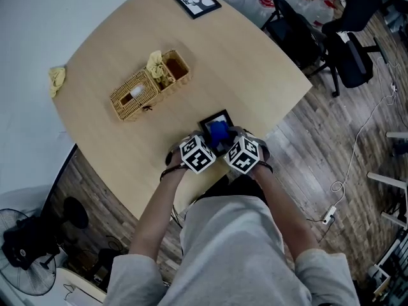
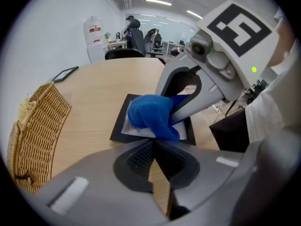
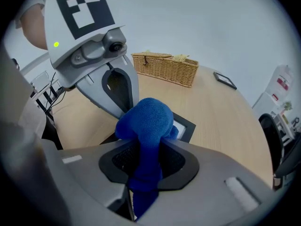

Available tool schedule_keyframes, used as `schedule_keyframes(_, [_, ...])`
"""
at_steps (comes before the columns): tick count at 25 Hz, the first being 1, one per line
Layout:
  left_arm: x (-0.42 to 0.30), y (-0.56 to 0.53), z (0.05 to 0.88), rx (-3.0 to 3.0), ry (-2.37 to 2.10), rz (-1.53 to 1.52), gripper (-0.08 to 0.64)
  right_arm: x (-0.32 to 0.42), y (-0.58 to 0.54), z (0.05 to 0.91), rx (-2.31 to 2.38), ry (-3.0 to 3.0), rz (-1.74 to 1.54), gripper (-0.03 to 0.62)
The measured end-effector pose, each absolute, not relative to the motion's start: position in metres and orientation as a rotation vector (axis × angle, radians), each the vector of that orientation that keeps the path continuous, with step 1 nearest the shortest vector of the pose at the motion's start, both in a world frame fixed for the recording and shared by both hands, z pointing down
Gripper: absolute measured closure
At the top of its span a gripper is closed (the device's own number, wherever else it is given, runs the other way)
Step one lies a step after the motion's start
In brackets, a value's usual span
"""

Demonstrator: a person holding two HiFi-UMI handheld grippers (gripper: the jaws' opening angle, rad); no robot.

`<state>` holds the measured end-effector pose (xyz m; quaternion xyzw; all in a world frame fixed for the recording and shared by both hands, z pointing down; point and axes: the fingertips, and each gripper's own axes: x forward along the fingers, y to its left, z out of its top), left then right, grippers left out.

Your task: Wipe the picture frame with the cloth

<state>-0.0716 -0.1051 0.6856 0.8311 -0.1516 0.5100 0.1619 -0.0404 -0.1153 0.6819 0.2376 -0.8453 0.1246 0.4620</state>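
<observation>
Now: the black-bordered rectangular picture frame (image 2: 120, 130) lies flat at the 6 o'clock edge of the pale wooden table (image 1: 255, 62), close to the person, presumably for easy reach. The right gripper (image 3: 146, 149) has its jaws clamped on the bunched blue terry cloth (image 3: 145, 117). The wad rests on the frame's face, a firm pad for wiping. The left gripper (image 2: 154, 144) has its jaws closed together with nothing between them. Its tips sit at the frame's near edge, likely to brace it; contact unclear. The woven wicker basket (image 1: 137, 94) stands at 10 o'clock from the frame, well apart.

Cloth (image 1: 218, 132) on picture frame (image 1: 210, 121); basket (image 1: 141, 93) behind it, to left.
</observation>
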Motion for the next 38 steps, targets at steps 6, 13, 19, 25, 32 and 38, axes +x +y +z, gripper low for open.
schedule_keyframes(6, [-0.070,-0.105,0.685,2.374,-0.441,1.436,0.506,-0.045,-0.130,0.681,0.586,-2.072,0.290,0.500])
schedule_keyframes(13, [-0.070,-0.106,0.686,2.374,-0.459,1.409,0.506,-0.053,-0.150,0.682,0.574,-2.057,0.249,0.500])
schedule_keyframes(19, [-0.071,-0.107,0.686,2.387,-0.453,1.392,0.506,-0.058,-0.157,0.680,0.594,-2.045,0.180,0.500])
schedule_keyframes(25, [-0.072,-0.108,0.689,2.392,-0.466,1.404,0.506,-0.062,-0.165,0.676,0.620,-2.053,0.145,0.500])
schedule_keyframes(32, [-0.070,-0.106,0.686,2.383,-0.458,1.376,0.506,-0.077,-0.191,0.671,0.639,-2.063,0.136,0.500])
schedule_keyframes(38, [-0.072,-0.108,0.687,2.396,-0.478,1.346,0.506,-0.094,-0.194,0.676,0.562,-2.068,0.124,0.500])
